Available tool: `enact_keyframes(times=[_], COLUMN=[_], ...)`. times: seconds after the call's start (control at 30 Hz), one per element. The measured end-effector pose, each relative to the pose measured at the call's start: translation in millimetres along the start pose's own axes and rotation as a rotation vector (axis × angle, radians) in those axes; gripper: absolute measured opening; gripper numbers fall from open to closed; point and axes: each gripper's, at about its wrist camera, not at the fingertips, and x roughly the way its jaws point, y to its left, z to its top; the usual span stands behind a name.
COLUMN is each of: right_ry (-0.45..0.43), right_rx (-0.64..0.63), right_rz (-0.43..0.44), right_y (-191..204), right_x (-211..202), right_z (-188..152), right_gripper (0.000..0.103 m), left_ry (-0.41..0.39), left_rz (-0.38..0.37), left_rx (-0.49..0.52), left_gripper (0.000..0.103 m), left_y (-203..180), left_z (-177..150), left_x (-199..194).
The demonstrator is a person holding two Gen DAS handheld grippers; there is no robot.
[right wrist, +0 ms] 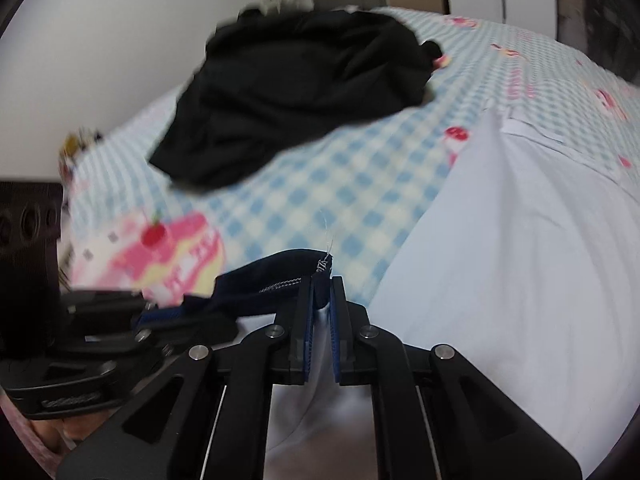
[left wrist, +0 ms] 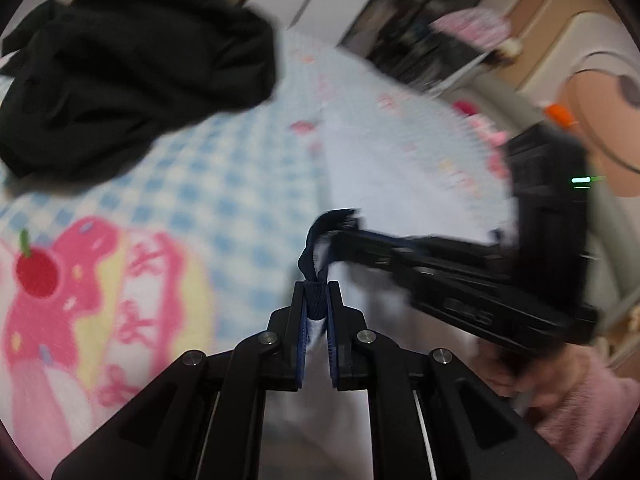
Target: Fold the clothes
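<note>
A pale white garment with a navy trim lies on the blue checked bedcover and is raised at its near edge. My left gripper is shut on a loop of that navy trim, with white cloth between the pads lower down. My right gripper is shut on the trim at a stitched end, also with white cloth in the jaws. Seen from the left wrist, the right gripper reaches in from the right, its tips close beside the left one's.
A crumpled black garment lies in a heap further back on the bed. A pink cake print marks the cover. A person's pink sleeve holds the right gripper. A white wall and furniture border the bed.
</note>
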Motion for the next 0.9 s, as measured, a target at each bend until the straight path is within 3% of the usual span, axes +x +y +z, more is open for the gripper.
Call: enact_keyframes(times=[0.07, 0.1, 0.13, 0.3, 0.37, 0.4, 0.43, 0.47, 0.63, 0.8, 0.9], right_ry=[-0.016, -0.027, -0.038, -0.089, -0.098, -0.085, -0.059, -0.033, 0.035, 0.028, 0.075], right_rx=[0.05, 0.076, 0.102, 0.209, 0.265, 0.285, 0.282, 0.278, 0.274, 0.282, 0.228], right_rz=[0.017, 0.023, 0.026, -0.032, -0.033, -0.018, -0.02, -0.021, -0.038, -0.035, -0.04], right_y=[-9, -14, -20, -49, -61, -64, -63, -62, -51, -42, -31], right_x=[-18, -29, -39, -83, -95, -95, -90, -85, -65, -65, -54], right_z=[-3, -7, -11, -39, -49, -52, -55, -58, -70, -83, -87], right_gripper=[0.018, 0.038, 0.045, 0.045, 0.047, 0.049, 0.049, 0.049, 0.049, 0.05, 0.05], left_ry=[-0.012, -0.011, -0.002, 0.139, 0.221, 0.263, 0.304, 0.315, 0.275, 0.138, 0.125], left_rz=[-0.072, -0.098, -0.12, -0.16, -0.122, -0.122, -0.127, -0.131, -0.198, -0.103, 0.014], left_rx=[0.038, 0.059, 0.078, 0.134, 0.13, 0.128, 0.128, 0.143, 0.121, 0.014, -0.008], left_gripper=[0.009, 0.008, 0.008, 0.008, 0.018, 0.037, 0.047, 0.048, 0.053, 0.052, 0.045], left_y=[-19, -29, -39, -72, -77, -78, -79, -81, -66, -14, 3], left_z=[-2, -3, -5, -22, -34, -39, -43, -46, -31, -21, -15], left_x=[-2, 0, 5, 50, 73, 82, 91, 92, 52, -3, 0])
